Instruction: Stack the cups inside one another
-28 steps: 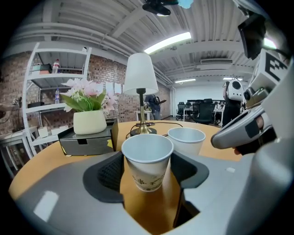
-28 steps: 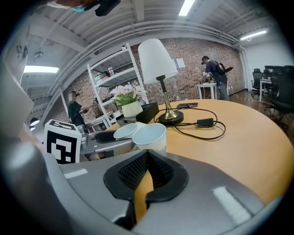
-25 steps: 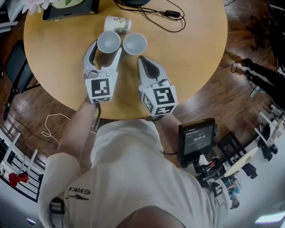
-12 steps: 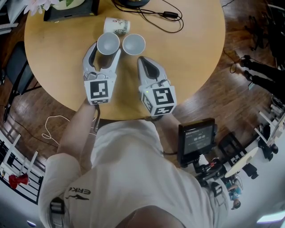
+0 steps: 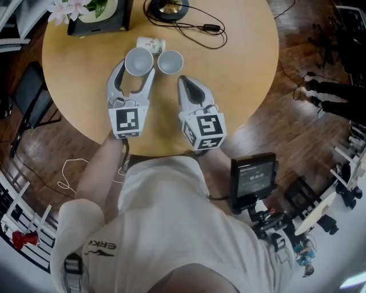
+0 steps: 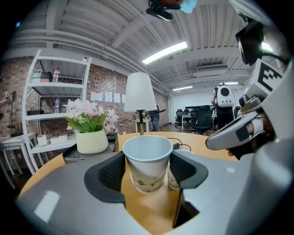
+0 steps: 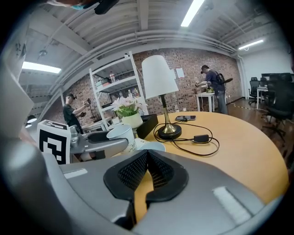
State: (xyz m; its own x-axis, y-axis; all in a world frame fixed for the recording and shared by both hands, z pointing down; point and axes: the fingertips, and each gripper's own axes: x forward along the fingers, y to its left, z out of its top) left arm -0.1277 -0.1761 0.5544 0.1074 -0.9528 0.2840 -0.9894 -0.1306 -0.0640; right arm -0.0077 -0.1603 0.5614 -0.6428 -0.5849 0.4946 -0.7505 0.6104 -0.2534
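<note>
A paper cup [image 6: 146,158] is pinched upright by its sides in the left claw [image 5: 136,68], just beside a second cup [image 5: 170,61] on the surface [image 5: 240,51], a hold judged suited to nesting, while the right claw [image 7: 146,170] is pressed together, empty.

Left hand-held gripper [image 6: 147,171] gripping, right [image 7: 146,172] closed

Head view overhead; gripper views low, share lamp [image 7: 159,78].

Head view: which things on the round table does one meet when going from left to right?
pink flowers → held cup → free upright cup → cable adapter
</note>
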